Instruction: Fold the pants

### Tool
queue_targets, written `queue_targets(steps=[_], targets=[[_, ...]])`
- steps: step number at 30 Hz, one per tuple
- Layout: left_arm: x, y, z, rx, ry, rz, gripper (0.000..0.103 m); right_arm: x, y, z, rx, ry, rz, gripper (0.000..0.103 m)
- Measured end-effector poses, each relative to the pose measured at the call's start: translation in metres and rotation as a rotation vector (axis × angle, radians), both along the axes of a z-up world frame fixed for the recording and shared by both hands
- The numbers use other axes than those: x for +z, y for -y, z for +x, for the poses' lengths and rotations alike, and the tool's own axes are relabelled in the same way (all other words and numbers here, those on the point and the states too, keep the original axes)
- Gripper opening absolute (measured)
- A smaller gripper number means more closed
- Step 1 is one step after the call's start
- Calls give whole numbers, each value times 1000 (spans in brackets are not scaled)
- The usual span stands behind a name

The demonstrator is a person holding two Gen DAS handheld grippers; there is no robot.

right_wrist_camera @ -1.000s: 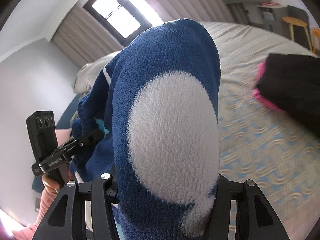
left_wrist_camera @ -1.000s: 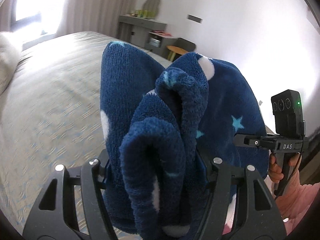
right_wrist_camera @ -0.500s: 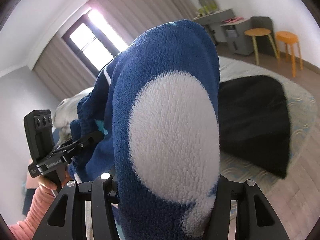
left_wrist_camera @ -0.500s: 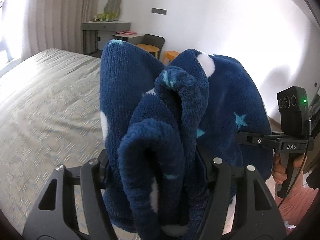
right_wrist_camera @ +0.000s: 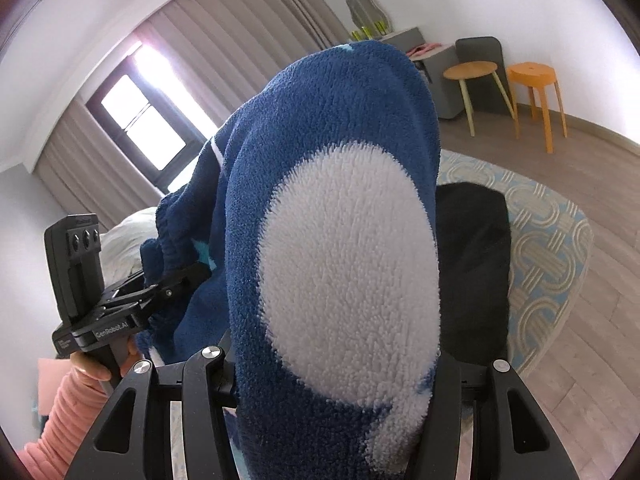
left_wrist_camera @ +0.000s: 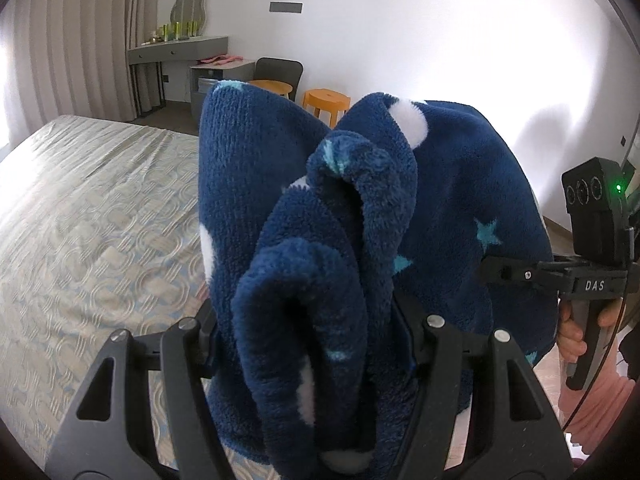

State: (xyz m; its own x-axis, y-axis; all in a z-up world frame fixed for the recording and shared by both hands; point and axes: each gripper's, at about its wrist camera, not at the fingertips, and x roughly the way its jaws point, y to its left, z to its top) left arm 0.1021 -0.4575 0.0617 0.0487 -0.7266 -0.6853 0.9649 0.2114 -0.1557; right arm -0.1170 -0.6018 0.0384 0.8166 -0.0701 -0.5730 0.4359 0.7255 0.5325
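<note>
The pants (left_wrist_camera: 448,208) are dark blue fleece with white dots and teal stars. They hang in the air, bunched between both grippers. My left gripper (left_wrist_camera: 312,344) is shut on a thick fold of the pants, which hides its fingertips. My right gripper (right_wrist_camera: 336,384) is shut on another part of the pants (right_wrist_camera: 340,184), with a large white dot filling the view. The right gripper also shows in the left wrist view (left_wrist_camera: 500,270) at the far right, clamped on the fabric edge. The left gripper shows in the right wrist view (right_wrist_camera: 188,276) at the left, clamped on the waistband.
A bed (left_wrist_camera: 88,208) with a beige patterned cover lies below and to the left. A black garment (right_wrist_camera: 472,264) lies on the bed corner. Wooden stools (right_wrist_camera: 534,76), a grey chair (left_wrist_camera: 280,70) and a grey desk (left_wrist_camera: 180,46) stand by the far wall.
Both grippers have swung round with the pants held up between them. The views now face the bed's foot corner, the stools and the wall. Both grips are unchanged.
</note>
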Motion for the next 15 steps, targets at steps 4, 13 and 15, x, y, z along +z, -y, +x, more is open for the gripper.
queue_targets(steps=[4,13,15], targets=[[-12,25,14,-2,-28,26,65,-3,26,14,-6,-29,59,55],[-91,78,35,12,-45,184,78,-43,55,44,-62,-194,-7,60],[-107,80,33,44,-2,165,102,-71,60,53,-82,-274,-21,68]])
